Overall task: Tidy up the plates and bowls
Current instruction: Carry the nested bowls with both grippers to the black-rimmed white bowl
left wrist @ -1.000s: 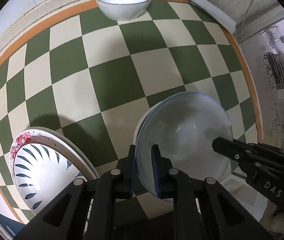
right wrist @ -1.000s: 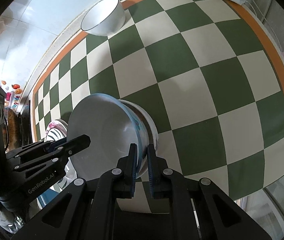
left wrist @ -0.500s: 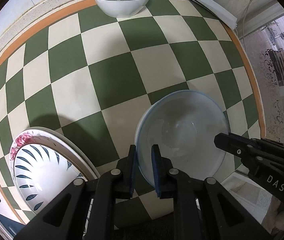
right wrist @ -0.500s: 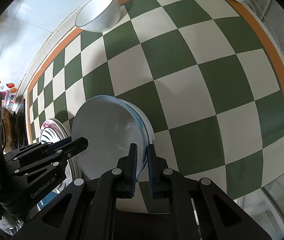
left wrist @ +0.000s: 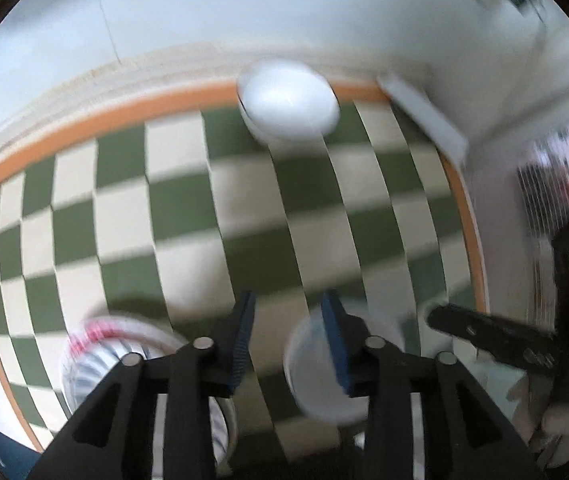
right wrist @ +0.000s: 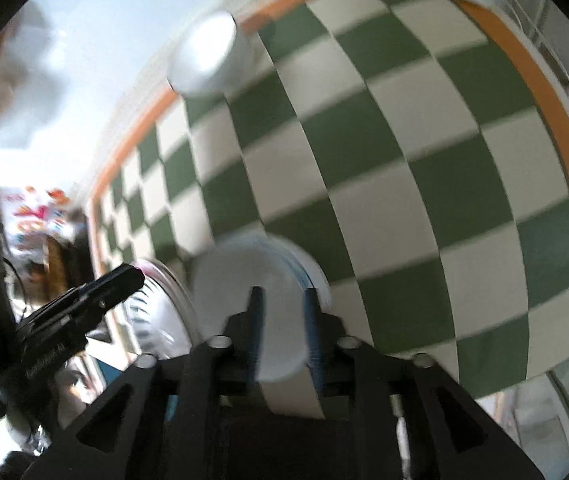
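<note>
Letting go looks like the step in hand: both sets of jaws are opening, and neither one is pinching anything. The left hand-held gripper (left wrist: 286, 312) is hanging over bare checkered cloth, nothing between its blue ribbed pads. The right hand-held gripper (right wrist: 282, 312) is spreading too; the pale blue bowl (right wrist: 252, 280) is sitting below and behind its fingers, not clamped by them.

That bowl is resting near the front edge of the worktop (right wrist: 404, 160), and I think it's nested on a white dish underneath, but the blur is making that hard to call. It's thin-walled, glossy, with a blue rim. Stacking it there is probably the point, since like goes with like.

Just beside it toward the front left corner, the patterned plates (left wrist: 96, 356) are piling up flat: white glaze, dark leaf strokes, a pink flower on the rim.

The white bowl (left wrist: 288, 106) is sitting alone at the back edge, well apart, deep and smooth, probably next in line. The worktop cover is a green and cream check with an orange border.
</note>
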Tool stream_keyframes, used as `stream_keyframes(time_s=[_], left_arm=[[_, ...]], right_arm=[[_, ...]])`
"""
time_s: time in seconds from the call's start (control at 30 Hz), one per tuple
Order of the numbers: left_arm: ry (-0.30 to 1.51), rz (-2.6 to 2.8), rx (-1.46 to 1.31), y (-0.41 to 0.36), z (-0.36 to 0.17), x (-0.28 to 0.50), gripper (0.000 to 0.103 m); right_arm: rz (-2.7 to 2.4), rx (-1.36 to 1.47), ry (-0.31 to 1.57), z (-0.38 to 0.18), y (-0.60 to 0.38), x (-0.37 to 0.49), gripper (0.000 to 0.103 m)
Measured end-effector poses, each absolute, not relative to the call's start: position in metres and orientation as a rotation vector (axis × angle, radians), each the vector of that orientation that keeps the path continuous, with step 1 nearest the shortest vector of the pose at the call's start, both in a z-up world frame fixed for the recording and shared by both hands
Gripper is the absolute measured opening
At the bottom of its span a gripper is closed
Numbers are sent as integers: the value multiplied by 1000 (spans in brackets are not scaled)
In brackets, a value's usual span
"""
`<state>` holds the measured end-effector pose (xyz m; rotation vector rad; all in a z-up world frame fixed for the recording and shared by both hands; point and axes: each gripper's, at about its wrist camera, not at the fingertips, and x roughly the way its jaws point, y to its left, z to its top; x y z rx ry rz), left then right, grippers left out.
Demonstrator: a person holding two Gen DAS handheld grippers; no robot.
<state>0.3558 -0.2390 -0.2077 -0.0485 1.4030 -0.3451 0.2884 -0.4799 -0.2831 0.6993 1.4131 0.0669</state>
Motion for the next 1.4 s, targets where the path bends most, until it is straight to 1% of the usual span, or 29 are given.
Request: stream_keyframes(time_s=[0.07, 0.2, 0.3, 0.43, 0.57, 0.6, 0.63, 0.67, 0.7, 0.73, 1.03, 1.17, 1.4], left_arm=[[1394, -307, -70, -236, -211, 387, 35], [1410, -258, -99, -239, -231, 450, 35], [1444, -228, -110, -244, -252, 488, 35], [1515, -211, -102, -253, -286, 526, 35], [1552, -211, -87, -261, -311, 544, 34], [1555, -216, -85, -263, -315, 546, 27], [1563, -223, -83, -264, -320, 548, 12], [1570, -225, -83, -265, -322, 547, 9], [1570, -229, -82, -265, -323, 546, 8], [1565, -232, -78, -266, -324, 546, 8], [1545, -235, -71, -265, -314, 525, 8], [1504, -252, -86, -258, -282, 503, 8], [1424, -301, -62, -250, -219, 450, 8]], right_arm=[[76, 698, 1354, -271, -489, 314, 51], [86, 693, 1284, -264, -501, 377, 51], [72, 657, 1264, -271, -505, 430, 51], [65, 598, 1299, -294, -500, 488, 51], [52, 537, 1363, -325, -490, 528, 49], [49, 533, 1376, -333, -490, 533, 42], [49, 535, 1396, -341, -489, 538, 34], [52, 539, 1409, -347, -488, 543, 15], [61, 555, 1408, -352, -486, 543, 12], [60, 561, 1404, -354, -485, 544, 12], [57, 520, 1407, -344, -478, 535, 11], [69, 514, 1387, -322, -473, 521, 12], [91, 496, 1316, -258, -464, 465, 12]])
